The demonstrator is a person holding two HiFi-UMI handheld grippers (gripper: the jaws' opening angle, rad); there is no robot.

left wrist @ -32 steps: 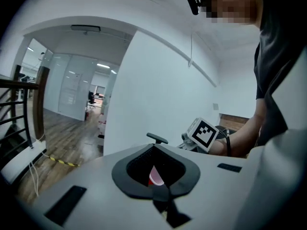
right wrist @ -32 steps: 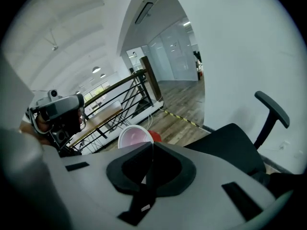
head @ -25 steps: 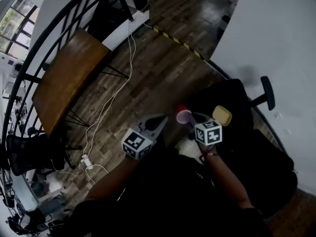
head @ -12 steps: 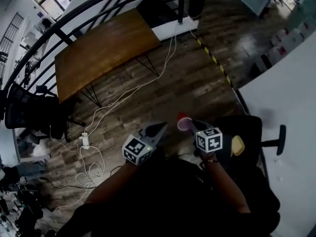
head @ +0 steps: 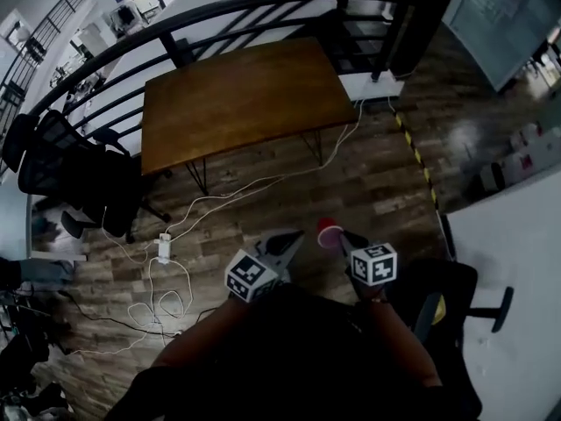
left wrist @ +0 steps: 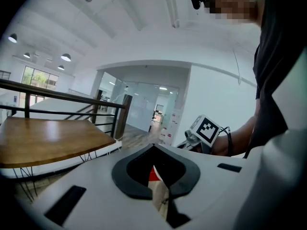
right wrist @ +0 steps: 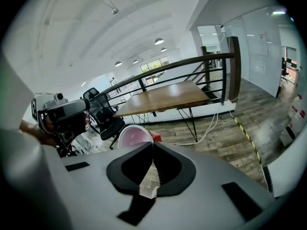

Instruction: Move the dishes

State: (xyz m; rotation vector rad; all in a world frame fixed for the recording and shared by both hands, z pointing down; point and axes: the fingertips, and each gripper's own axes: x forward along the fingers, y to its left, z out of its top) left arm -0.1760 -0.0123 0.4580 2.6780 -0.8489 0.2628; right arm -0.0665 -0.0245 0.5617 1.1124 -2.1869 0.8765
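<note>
My right claw (right wrist: 152,146) is clamped on the rim of the red cup (head: 328,231), held in mid-air, my left claw (left wrist: 154,150) is closed and empty, and I have turned from the black chair (head: 445,281) towards the wooden table (head: 245,95), presumably the drop-off.

Your head camera looks steeply down; gripper cameras face level along their jaws. All share the table (head: 245,95); head and right, the cup (head: 329,232).

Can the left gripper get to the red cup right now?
Probably yes: the red cup, held by the right gripper, hangs close beside the left gripper with nothing between them.
</note>
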